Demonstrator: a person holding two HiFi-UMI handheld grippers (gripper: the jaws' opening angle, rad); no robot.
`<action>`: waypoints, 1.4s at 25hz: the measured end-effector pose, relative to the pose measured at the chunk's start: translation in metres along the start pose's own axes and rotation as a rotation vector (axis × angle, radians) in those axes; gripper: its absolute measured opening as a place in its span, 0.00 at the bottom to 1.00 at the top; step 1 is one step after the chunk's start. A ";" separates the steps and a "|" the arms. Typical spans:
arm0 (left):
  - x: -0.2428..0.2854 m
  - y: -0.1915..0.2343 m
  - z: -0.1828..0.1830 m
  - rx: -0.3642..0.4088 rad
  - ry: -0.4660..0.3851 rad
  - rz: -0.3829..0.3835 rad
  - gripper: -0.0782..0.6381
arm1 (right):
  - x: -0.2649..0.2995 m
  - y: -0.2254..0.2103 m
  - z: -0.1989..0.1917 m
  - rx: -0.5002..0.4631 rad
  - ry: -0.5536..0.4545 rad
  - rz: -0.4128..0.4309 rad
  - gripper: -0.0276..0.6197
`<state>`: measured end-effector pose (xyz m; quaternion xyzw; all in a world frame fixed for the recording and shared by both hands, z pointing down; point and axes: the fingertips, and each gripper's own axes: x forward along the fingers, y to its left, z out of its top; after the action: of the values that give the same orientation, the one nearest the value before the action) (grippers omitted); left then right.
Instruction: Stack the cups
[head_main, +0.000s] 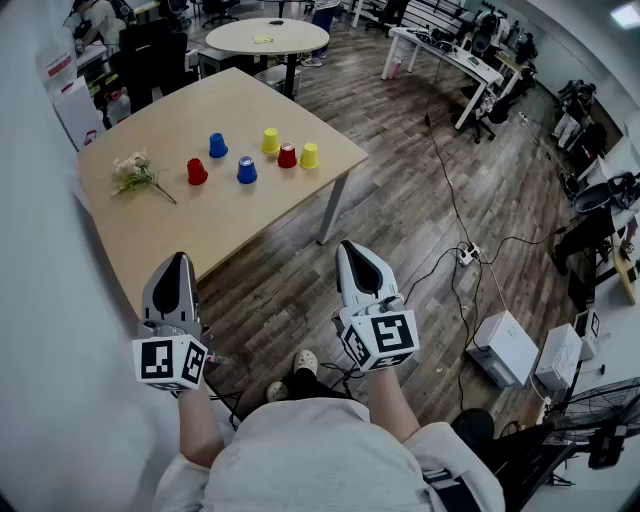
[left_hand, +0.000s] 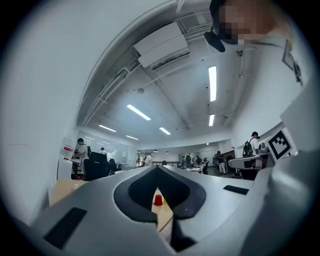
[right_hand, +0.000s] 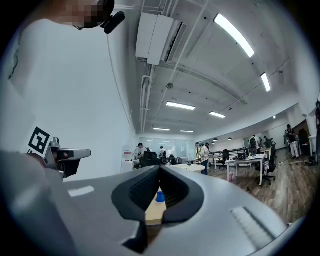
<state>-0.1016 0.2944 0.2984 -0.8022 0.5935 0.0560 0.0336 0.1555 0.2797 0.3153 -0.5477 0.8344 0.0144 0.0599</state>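
Several small cups stand upside down on the wooden table (head_main: 150, 225): a red cup (head_main: 197, 172), a blue cup (head_main: 217, 146), a second blue cup (head_main: 246, 170), a yellow cup (head_main: 270, 141), a red cup (head_main: 287, 156) and a yellow cup (head_main: 309, 155). My left gripper (head_main: 178, 258) and right gripper (head_main: 350, 246) are held level in front of the person, short of the table's near edge, both shut and empty. Past the closed tips of the left gripper (left_hand: 158, 167) a red cup (left_hand: 158, 200) shows; beyond the right gripper (right_hand: 160, 168) a blue cup (right_hand: 160, 196) shows.
A sprig of dried flowers (head_main: 135, 172) lies at the table's left. A round table (head_main: 267, 37) and a long white desk (head_main: 440, 55) stand behind. Cables and a power strip (head_main: 467, 254) cross the floor at right, near white boxes (head_main: 508, 347).
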 end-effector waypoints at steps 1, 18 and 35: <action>0.001 0.000 -0.002 -0.002 -0.002 0.002 0.12 | 0.000 -0.001 0.000 0.000 0.000 0.000 0.06; 0.065 -0.007 -0.013 -0.007 -0.006 -0.025 0.12 | 0.047 -0.041 -0.002 0.019 -0.033 -0.005 0.06; 0.144 -0.013 -0.021 0.024 -0.015 0.005 0.12 | 0.118 -0.099 -0.018 0.048 -0.028 0.054 0.06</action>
<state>-0.0465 0.1595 0.3001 -0.7998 0.5959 0.0550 0.0475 0.1985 0.1306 0.3238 -0.5231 0.8481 0.0038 0.0843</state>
